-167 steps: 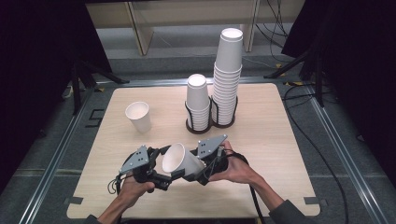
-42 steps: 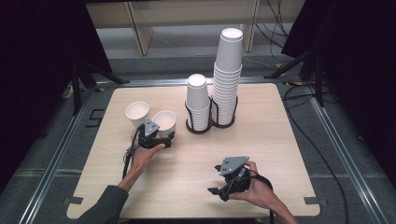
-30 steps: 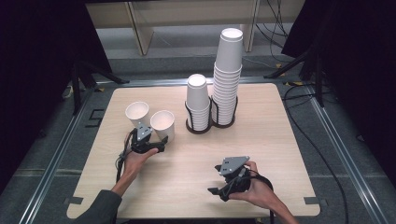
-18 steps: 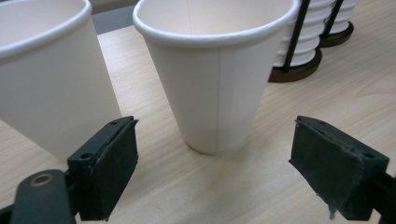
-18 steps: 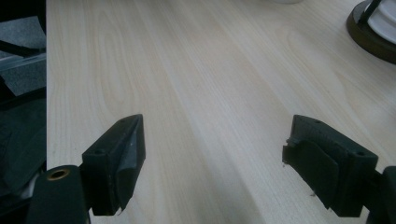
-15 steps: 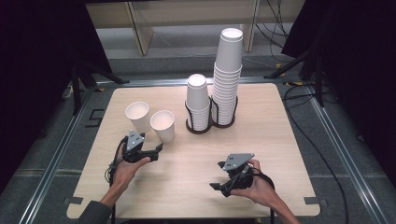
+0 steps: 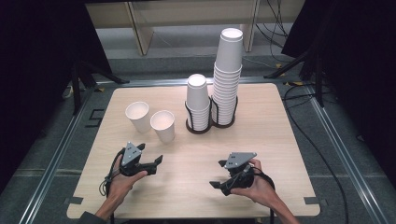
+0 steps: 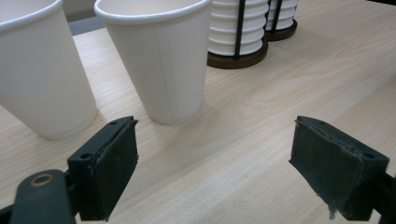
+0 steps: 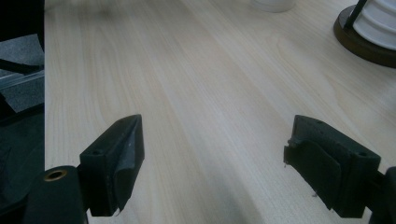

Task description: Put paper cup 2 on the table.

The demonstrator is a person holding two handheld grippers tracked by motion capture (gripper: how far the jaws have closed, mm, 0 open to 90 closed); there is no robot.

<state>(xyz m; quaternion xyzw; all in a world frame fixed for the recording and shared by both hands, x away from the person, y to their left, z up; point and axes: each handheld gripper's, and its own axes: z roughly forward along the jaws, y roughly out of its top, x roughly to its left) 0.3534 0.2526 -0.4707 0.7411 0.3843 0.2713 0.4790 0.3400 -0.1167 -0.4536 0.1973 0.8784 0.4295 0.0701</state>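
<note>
Left gripper (image 7: 156, 165) gapes wide just short of two cups (image 7: 163, 125) (both upright); right gripper (image 7: 215, 181) wide too.

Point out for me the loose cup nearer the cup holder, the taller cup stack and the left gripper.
Nearer loose cup (image 7: 163, 125), high view: on its white side wall, below the rim.
Taller cup stack (image 7: 227, 79), high view: midway up the stack.
Left gripper (image 7: 158, 161), high view: between its open black fingertips.

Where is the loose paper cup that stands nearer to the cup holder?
In the high view, this cup stands upright left of centre on the table, between the other loose cup and the cup holder, touching neither, just beyond the open left gripper.
</note>
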